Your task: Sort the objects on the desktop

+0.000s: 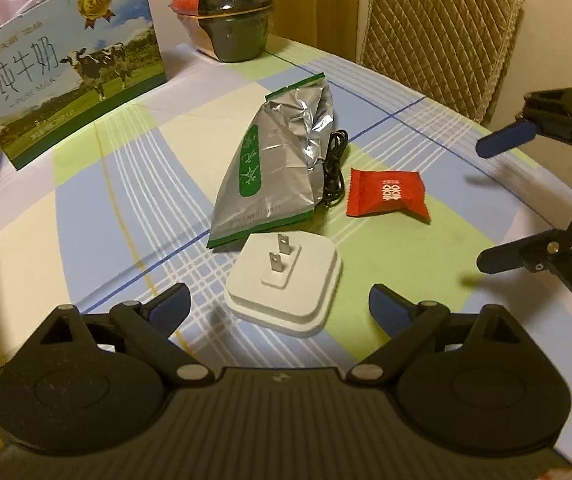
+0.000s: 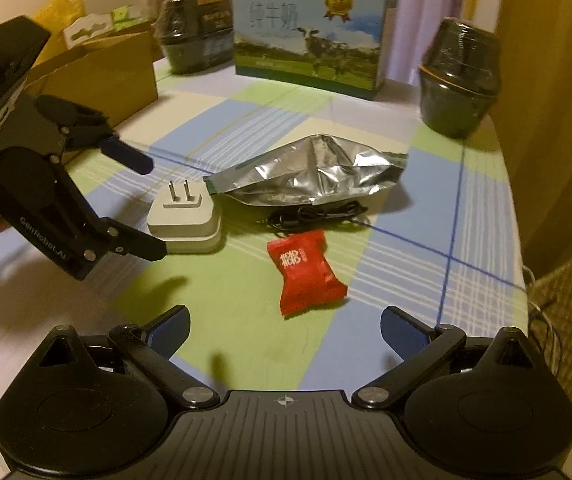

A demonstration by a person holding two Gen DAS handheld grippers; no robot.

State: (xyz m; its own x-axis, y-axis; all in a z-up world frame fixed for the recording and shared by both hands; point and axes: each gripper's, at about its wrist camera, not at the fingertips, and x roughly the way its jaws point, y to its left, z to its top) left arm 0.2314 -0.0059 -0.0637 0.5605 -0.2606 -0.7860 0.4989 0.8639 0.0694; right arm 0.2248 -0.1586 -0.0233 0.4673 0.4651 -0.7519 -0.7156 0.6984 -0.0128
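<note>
Directly ahead of my left gripper, fingers spread wide and empty, sat the white plug adapter, prongs up, between the tips. My right gripper, equally open, faced the red candy packet lying just beyond its fingertips.

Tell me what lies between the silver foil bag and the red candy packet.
A coiled black cable lies between the foil bag and red packet, clearest in the right wrist view.
</note>
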